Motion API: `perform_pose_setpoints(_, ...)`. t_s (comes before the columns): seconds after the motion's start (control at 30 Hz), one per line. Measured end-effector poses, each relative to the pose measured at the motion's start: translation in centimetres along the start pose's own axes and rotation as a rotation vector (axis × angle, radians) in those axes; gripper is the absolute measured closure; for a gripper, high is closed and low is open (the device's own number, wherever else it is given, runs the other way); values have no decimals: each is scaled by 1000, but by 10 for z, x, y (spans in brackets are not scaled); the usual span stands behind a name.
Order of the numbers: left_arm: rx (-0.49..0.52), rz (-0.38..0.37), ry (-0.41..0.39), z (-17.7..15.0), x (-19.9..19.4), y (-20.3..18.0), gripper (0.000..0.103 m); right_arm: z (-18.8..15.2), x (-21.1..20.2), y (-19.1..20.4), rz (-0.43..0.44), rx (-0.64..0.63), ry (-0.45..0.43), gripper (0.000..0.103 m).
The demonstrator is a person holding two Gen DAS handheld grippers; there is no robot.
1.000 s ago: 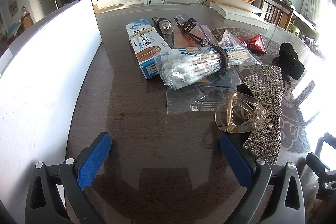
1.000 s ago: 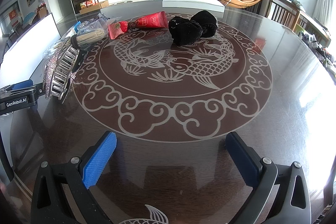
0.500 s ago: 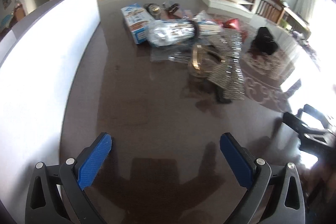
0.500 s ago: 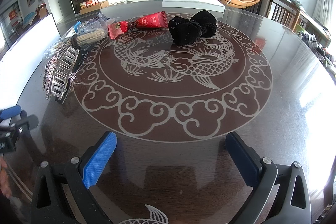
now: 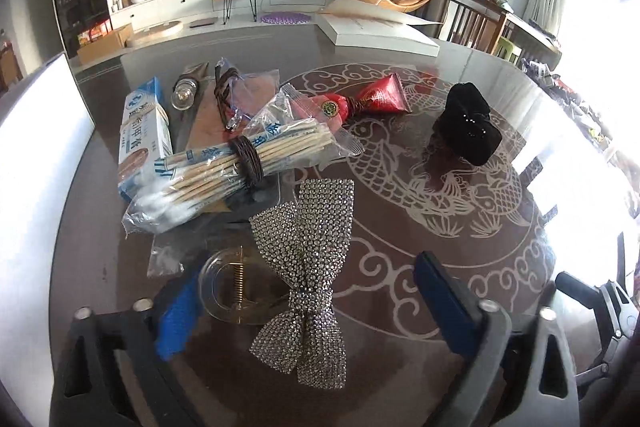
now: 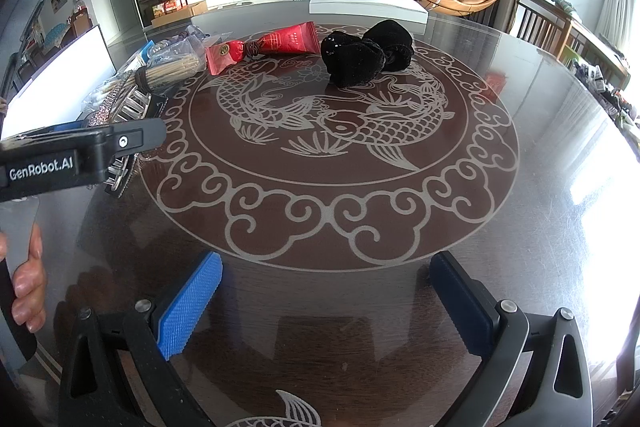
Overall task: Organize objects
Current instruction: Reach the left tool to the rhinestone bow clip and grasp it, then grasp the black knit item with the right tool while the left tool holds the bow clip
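The rhinestone bow [image 5: 308, 259] lies flat on the glass table [image 5: 400, 367], its knot between the blue pads of the left gripper [image 5: 308, 303] and its lower wings reaching toward 6 o'clock. Touching its left side, at about 9 o'clock from the knot, is a clear hair claw [image 5: 236, 287] with a brass spring, right up against the left pad. Whether either pad actually touches the bow or the claw cannot be told. The left tongs stand wide, holding nothing.

At 11 o'clock from the bow a bag of cotton swabs [image 5: 224, 171] bound with a brown hair tie lies across a blue and white box [image 5: 144, 131], with a clear plastic bag under it. Beyond them, at 12 o'clock, sit a small glass jar [image 5: 185, 91] and a pair of glasses [image 5: 230, 95]. A red tube [image 5: 372, 99] lies at 1 o'clock and a black scrunchie [image 5: 468, 131] at 2 o'clock, well apart from the bow.

A white board [image 5: 32, 187] closes off the table's left edge from 8 to 10 o'clock. A flat white box [image 5: 376, 31] rests at the far edge at 12 o'clock. Open room lies to the right of the bow, over the fish pattern, from 2 to 5 o'clock.

In the right wrist view the right gripper [image 6: 324, 303] hovers low over bare glass at the near rim of the fish pattern, its tongs wide and holding nothing. The bow [image 6: 120, 115] shows at 10 o'clock there, partly behind the left gripper's black body, and the scrunchie [image 6: 364, 55] at 12 o'clock.
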State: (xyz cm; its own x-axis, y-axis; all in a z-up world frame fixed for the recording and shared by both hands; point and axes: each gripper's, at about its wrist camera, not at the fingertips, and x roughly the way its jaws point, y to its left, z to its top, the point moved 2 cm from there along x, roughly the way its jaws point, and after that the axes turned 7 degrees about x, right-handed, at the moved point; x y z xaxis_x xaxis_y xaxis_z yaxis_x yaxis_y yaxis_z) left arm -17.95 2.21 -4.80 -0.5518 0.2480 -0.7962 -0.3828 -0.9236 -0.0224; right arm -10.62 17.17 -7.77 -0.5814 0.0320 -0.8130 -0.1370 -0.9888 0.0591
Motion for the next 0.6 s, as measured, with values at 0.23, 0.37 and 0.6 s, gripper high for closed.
perform_pose_setpoints(0.23,-101,85,3,-52,-36,27,52,0,0,0,0,0,0,0)
perform_pose_setpoints(0.37,-92,101,-4,-65,-40,40,51,0,0,0,0,0,0,0)
perform_pose_setpoints(0.6,-74,125,-28,-69,-39,39,51,22,1,-19,146,71,46,0)
